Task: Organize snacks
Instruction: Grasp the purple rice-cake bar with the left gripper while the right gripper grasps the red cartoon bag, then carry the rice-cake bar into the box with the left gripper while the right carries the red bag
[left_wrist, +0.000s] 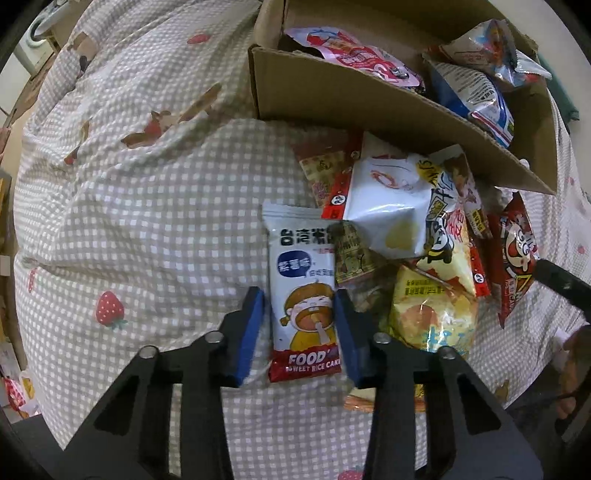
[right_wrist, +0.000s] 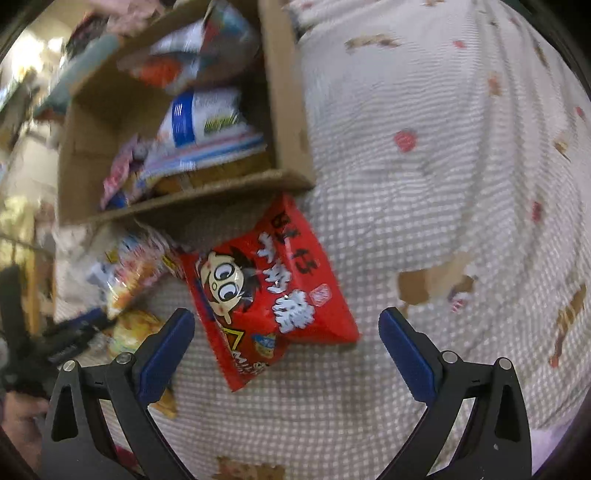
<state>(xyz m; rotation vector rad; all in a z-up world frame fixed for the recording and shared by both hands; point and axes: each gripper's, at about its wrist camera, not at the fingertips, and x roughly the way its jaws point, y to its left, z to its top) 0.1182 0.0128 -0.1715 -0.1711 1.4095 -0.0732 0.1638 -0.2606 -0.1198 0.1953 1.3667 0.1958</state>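
A white rice-cake packet (left_wrist: 301, 291) with a cartoon face lies on the checked bedspread, between the blue pads of my left gripper (left_wrist: 300, 301). The jaws straddle it, partly closed, with small gaps on both sides. Beside it is a pile of snack packets (left_wrist: 417, 229), and a cardboard box (left_wrist: 369, 107) behind holds several more. My right gripper (right_wrist: 286, 325) is wide open above a red cartoon candy bag (right_wrist: 266, 291), which lies just in front of the box (right_wrist: 288, 110). That red bag also shows in the left wrist view (left_wrist: 513, 254).
The checked bedspread (left_wrist: 147, 221) with strawberry prints covers a soft, lumpy surface. The right gripper's finger (left_wrist: 561, 284) shows at the right edge of the left wrist view. The left gripper (right_wrist: 74, 332) shows blurred at the left of the right wrist view.
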